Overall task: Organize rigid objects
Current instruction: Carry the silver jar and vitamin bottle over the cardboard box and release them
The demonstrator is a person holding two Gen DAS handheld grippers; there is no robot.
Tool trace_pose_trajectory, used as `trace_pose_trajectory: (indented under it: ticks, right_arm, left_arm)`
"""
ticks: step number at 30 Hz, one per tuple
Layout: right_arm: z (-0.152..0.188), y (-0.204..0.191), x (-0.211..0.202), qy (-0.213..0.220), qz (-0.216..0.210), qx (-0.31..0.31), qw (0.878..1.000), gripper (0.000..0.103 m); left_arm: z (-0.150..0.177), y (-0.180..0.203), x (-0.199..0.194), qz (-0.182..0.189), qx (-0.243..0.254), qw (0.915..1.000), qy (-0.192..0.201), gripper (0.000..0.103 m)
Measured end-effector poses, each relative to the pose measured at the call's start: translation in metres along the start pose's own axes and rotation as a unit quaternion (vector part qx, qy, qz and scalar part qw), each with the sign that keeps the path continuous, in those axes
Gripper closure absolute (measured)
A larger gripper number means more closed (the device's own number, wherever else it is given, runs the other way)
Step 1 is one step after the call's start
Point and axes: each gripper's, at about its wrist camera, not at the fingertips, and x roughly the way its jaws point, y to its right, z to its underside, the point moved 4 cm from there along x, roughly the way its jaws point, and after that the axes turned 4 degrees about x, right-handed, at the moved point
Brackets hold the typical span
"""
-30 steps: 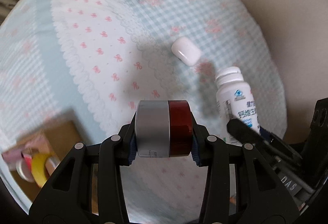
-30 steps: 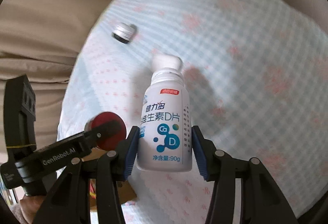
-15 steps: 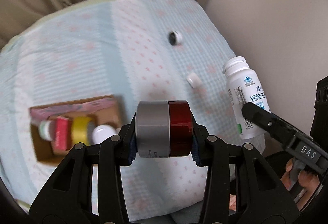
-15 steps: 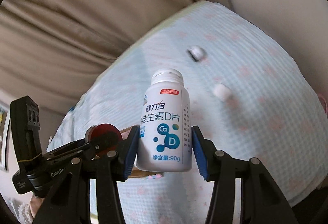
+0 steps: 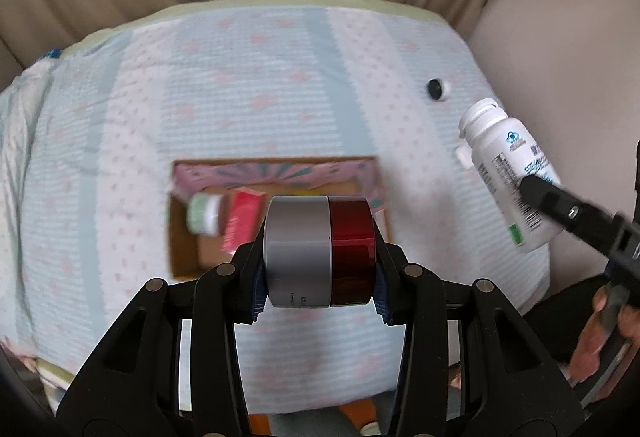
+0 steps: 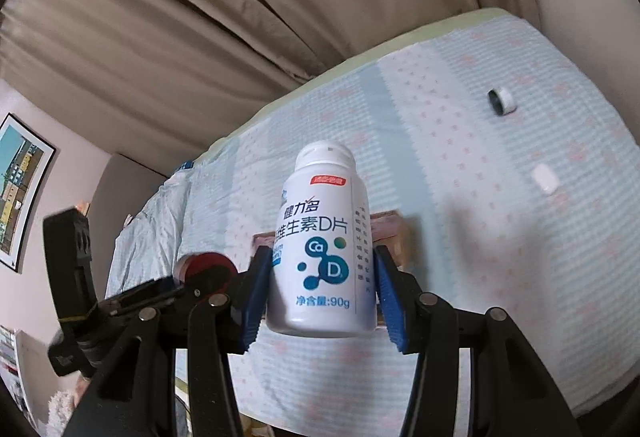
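Observation:
My left gripper [image 5: 318,291] is shut on a silver and red tin [image 5: 318,249], held in the air above a cardboard box [image 5: 182,237] on the bed. The box holds a green-white jar [image 5: 204,213] and a red packet [image 5: 242,223]. My right gripper [image 6: 322,295] is shut on a white supplement bottle [image 6: 322,249], also held up; the bottle also shows at the right of the left wrist view [image 5: 508,173]. The left gripper with the tin's red end [image 6: 206,265] shows at the lower left of the right wrist view.
A small black and white jar [image 5: 438,89] and a white cap-like piece [image 6: 545,179] lie on the bedspread [image 5: 248,85] near the wall at right. The jar also shows in the right wrist view [image 6: 502,100]. Beige curtains [image 6: 240,17] hang behind the bed.
Both grippers have risen and pulled back from the bedspread with their objects. The box has come to lie under the left gripper. The loose jar and cap now look smaller and farther.

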Motion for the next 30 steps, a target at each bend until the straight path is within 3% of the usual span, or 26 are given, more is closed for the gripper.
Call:
trace_pose_trajectory:
  ticks: [4,11,19,30]
  right_arm:
    - [0.016,-0.026,0.031,-0.009,0.012,0.019,1.000,0.057]
    - [0.044,-0.040,0.097,-0.026,0.037,0.082,0.996,0.057]
    - [0.058,-0.046,0.171,-0.057,0.065,0.116,0.989,0.057]
    - [0.065,-0.037,0.244,-0.096,0.086,0.132,0.983,0.057]
  left_arm:
    - [0.014,-0.060,0.012,0.000,0.002,0.9999,-0.016,0.065]
    - [0.029,-0.127,0.064,0.013,0.005,0.9982,-0.059,0.065]
    - [0.036,-0.154,0.131,0.036,0.010,0.9941,-0.102,0.065]
    - [0.045,-0.156,0.181,0.039,0.018,0.9884,-0.146,0.065]
